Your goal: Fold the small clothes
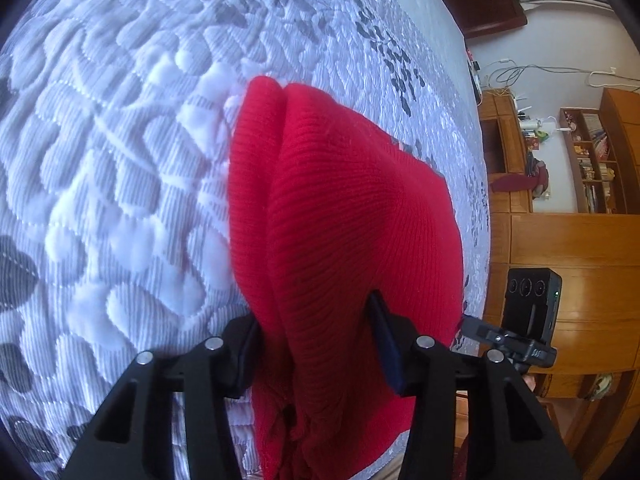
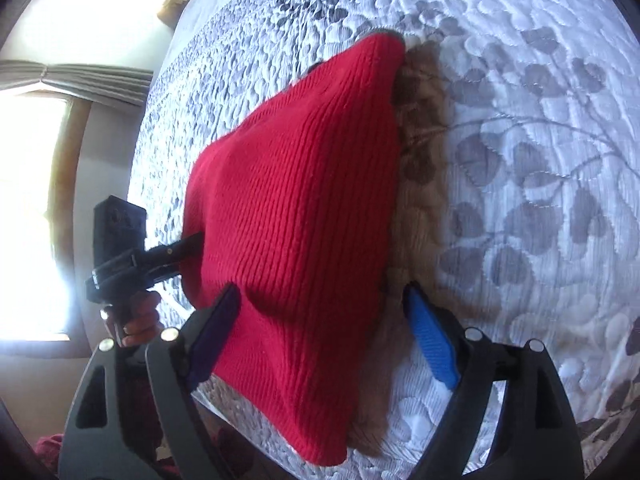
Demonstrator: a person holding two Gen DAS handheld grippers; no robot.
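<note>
Our left tongs [image 1: 316, 344] are clamped on a bunched red knit garment [image 1: 340, 208]; our right tongs [image 2: 324, 340] stand apart, the knit between them on the quilted bed [image 2: 540, 140]. Mid-fold, we judge; next, the right should regrip an edge.

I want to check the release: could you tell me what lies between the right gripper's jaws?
In the right wrist view, the red knit garment lies between the right gripper's wide-open jaws, on the quilted bedspread.

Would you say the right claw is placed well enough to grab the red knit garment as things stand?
Probably yes. The right claw stands open with the red knit garment already lying between its fingers, and nothing blocks it. The left claw grips the opposite edge.
</note>
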